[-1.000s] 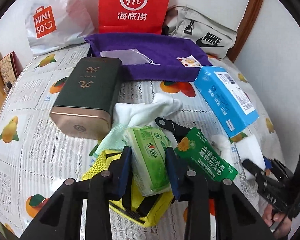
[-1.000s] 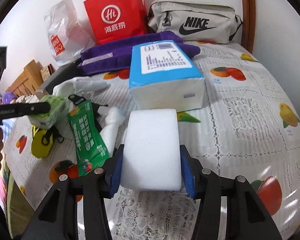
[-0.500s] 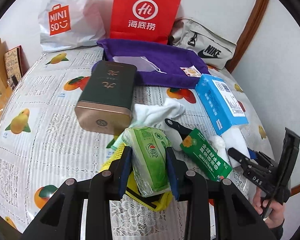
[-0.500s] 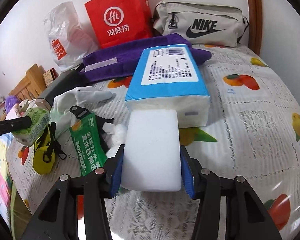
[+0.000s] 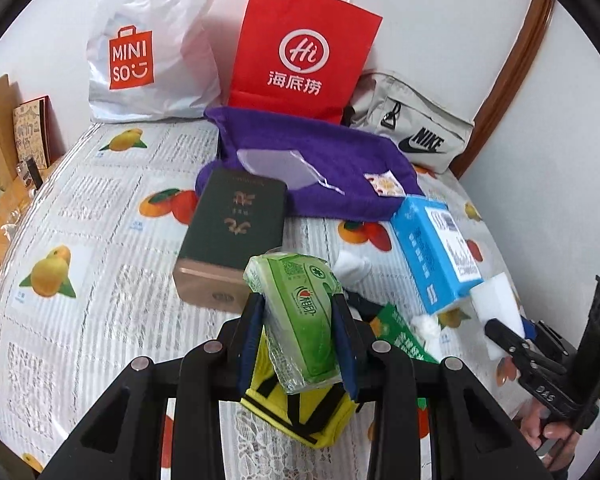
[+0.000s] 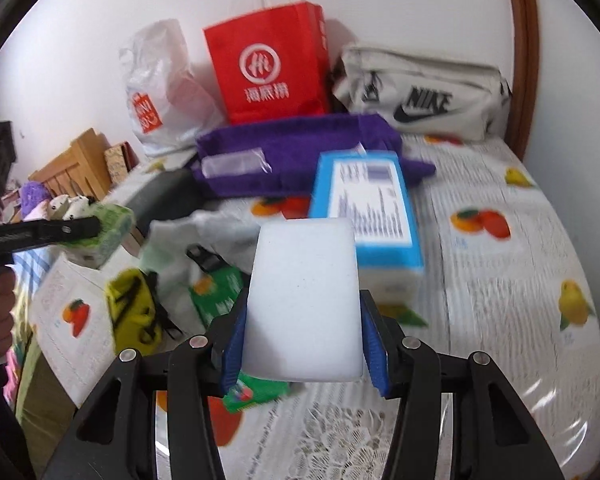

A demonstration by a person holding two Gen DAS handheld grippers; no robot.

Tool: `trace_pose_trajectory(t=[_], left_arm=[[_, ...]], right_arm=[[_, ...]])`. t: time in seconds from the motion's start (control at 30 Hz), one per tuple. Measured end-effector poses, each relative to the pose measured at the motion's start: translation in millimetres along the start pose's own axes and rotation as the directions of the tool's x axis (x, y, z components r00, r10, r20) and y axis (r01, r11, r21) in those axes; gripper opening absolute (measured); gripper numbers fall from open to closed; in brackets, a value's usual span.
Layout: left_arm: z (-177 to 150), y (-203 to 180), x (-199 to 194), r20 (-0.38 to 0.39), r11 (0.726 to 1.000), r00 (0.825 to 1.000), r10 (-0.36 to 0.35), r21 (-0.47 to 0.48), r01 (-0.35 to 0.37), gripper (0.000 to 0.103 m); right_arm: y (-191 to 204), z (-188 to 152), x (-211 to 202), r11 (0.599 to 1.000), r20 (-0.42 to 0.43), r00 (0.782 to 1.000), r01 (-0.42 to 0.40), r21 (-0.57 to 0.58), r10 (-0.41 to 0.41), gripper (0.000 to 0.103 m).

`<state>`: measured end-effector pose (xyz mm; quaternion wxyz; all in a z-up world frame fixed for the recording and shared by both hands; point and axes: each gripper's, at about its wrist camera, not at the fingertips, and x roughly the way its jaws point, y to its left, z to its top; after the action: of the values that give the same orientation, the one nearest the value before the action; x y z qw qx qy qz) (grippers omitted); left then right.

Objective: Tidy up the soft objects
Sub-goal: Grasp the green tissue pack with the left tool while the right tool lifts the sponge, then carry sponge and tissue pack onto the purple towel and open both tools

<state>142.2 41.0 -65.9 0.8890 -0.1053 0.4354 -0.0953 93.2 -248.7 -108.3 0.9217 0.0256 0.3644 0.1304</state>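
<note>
— What sort of place is this?

— A home, a lived-in room. The surface (image 5: 100,240) wears a white lace-patterned cloth printed with oranges and pears, the kind laid over a household table.

— Anything else?

— Shopping brought home: a red paper bag (image 5: 304,52) and a white Miniso plastic bag (image 5: 148,44) lean against a plain white wall, beside a grey Nike waist bag (image 5: 416,136). A blue tissue pack (image 5: 432,248) lies nearby (everyday stuff, nothing industrial).

— And around the edges?

— Brown wooden trim (image 5: 512,68) up the wall, wooden furniture (image 6: 76,168) to the side, with plush toys (image 6: 56,204) piled by it.
</note>
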Motion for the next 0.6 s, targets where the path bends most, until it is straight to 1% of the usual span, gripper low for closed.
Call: trace_pose_trajectory(t=[0.1, 0.2, 0.43, 0.6], left_arm=[[11.6, 1.6, 1.4, 0.004, 1.000, 1.000, -0.004, -0.004, 0.004, 0.032], [24.7, 1.8, 5.3, 0.008, 1.000, 1.000, 0.005, -0.008, -0.005, 0.032], [61.4, 2.3, 16.6, 0.023, 1.000, 0.999, 0.029, -0.012, -0.029, 0.032], [90.2, 3.0, 32.9, 0.025, 0.999, 0.999, 0.046, -0.012, -0.045, 0.032]], right_arm=[[4.1, 18.4, -2.6, 1.000, 0.026, 1.000, -0.017, -0.020, 0.018, 0.050], [3.5, 40.8, 5.1, 0.999, 0.033, 0.999, -0.021, -0.031, 0.022, 0.050], [-3.0, 96.4, 35.7, 0.999, 0.027, 0.999, -0.022, -0.036, 0.023, 0.050], [-7.7, 130.4, 66.7, 0.998, 0.012, 0.999, -0.053, -0.031, 0.053, 0.050]])
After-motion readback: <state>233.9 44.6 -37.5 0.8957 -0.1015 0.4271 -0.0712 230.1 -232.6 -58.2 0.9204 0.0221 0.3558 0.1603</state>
